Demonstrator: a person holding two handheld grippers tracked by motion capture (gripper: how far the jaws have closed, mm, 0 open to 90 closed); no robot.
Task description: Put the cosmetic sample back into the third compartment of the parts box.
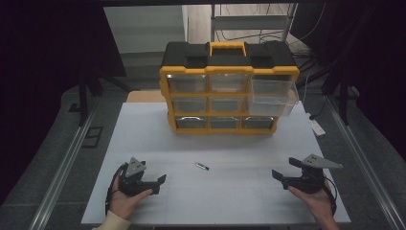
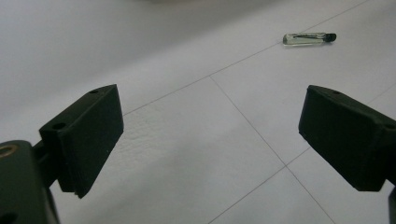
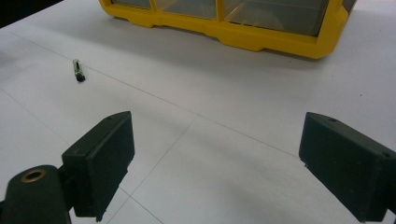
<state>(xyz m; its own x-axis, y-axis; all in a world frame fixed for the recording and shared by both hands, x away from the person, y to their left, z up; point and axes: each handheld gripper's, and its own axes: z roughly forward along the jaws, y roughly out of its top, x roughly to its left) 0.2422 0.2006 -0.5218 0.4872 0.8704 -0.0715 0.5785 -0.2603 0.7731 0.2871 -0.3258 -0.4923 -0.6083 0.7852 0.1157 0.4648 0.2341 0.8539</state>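
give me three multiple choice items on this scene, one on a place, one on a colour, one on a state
1. Where does the small vial lie?
A. inside a drawer
B. on the white table between the grippers
C. in the left gripper

2. What colour is the organizer's frame?
A. yellow
B. red
C. green

3. How is the top right drawer?
A. pushed in
B. removed
C. pulled out

Answers:
1 B, it rests on the table apart from the left gripper and right gripper.
2 A, yellow bars border the drawers.
3 C, it juts forward past the others.
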